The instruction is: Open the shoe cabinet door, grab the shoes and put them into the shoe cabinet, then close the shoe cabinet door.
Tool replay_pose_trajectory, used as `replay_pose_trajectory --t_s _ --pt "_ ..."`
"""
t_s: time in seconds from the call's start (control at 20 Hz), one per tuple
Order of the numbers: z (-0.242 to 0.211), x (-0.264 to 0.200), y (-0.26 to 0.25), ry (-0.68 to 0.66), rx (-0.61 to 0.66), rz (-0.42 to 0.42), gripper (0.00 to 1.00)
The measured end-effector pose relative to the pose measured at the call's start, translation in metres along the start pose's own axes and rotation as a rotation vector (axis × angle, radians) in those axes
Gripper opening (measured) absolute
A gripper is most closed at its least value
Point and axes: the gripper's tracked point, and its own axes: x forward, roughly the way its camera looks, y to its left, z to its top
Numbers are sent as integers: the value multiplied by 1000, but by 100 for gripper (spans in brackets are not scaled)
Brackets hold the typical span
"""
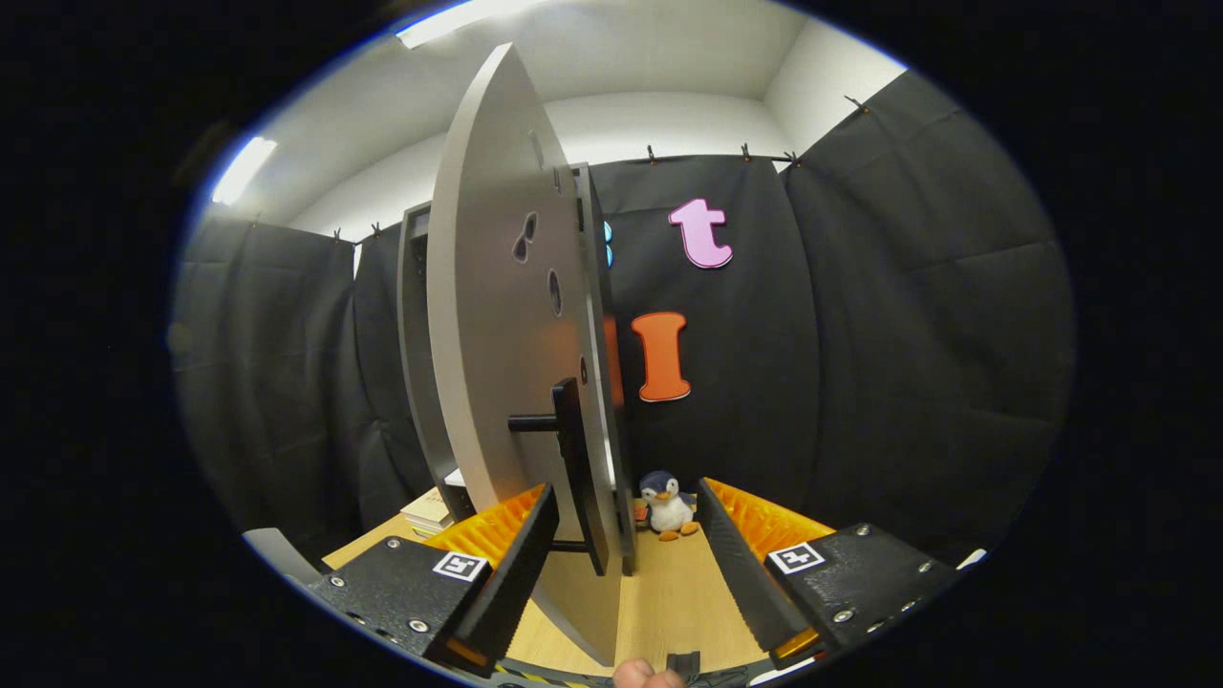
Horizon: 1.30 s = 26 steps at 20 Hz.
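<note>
The tongs [626,535] stand released, their two fingers spread wide apart and pressing on nothing. Between them, nearer the left finger, rises the free edge of the shoe cabinet door [497,315], swung open and seen almost edge-on; its bottom corner is cut off low between the fingers. A dark bar handle [571,468] sticks out from the door just ahead of the left finger, which hides the handle's lower mount in part. Below lies the pale wooden desk [669,602]. Behind the door the shoe cabinet [417,354] shows as a narrow grey frame, its inside hidden. Low to the left, a stack of books [427,511] peeks out, mostly covered. Farther off, between the fingers, a small plush penguin [667,505] sits against the black cloth.
</note>
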Motion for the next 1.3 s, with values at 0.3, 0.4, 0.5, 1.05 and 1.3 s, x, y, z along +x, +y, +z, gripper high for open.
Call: replay_pose_trajectory --t_s 0.3,0.4,0.5,1.05,1.3 --pt "-4 3 48 17 -28 70 91" --pt "-3 4 58 19 -31 81 92" --pt "-6 6 68 27 -19 92 92" --pt "-10 33 138 84 35 76 91" --pt "-13 65 182 90 48 54 93"
